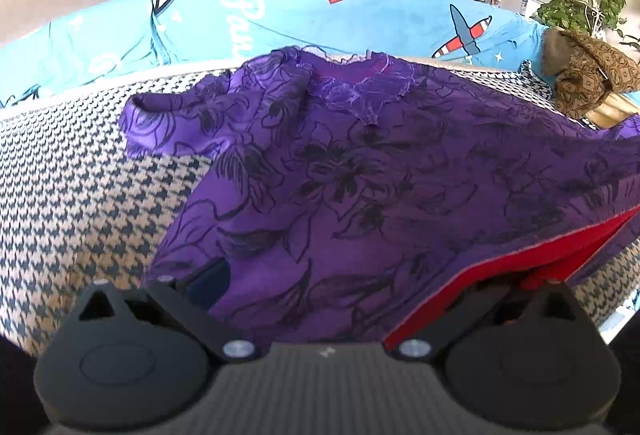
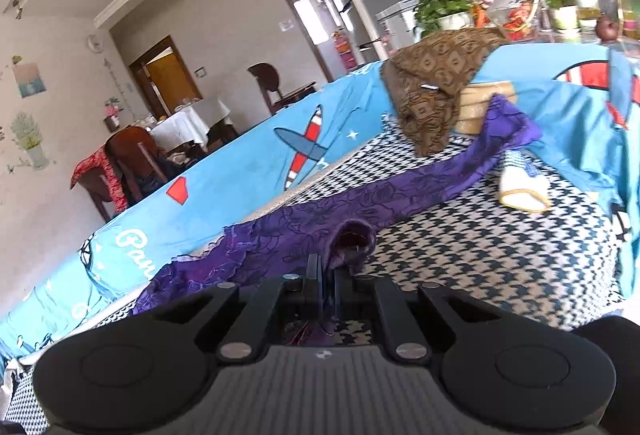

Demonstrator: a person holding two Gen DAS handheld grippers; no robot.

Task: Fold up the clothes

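Note:
A purple floral shirt (image 1: 360, 163) with a red lining (image 1: 500, 275) lies spread on the houndstooth cover (image 1: 80, 195), collar towards the far side. My left gripper (image 1: 360, 279) is at the shirt's near hem, its jaws standing wide apart. The cloth drapes over the space between them and hides the fingertips. In the right wrist view the same shirt (image 2: 400, 191) runs as a long band away from me. There my right gripper (image 2: 328, 275) is shut on a bunched fold of the purple cloth, lifted a little off the cover (image 2: 480, 255).
A blue sheet with aeroplane prints (image 1: 280, 15) covers the raised back behind the shirt. A brown patterned garment (image 2: 436, 83) is heaped at the far end, beside a white folded item with a yellow edge (image 2: 520, 191). Chairs, a table and potted plants stand beyond.

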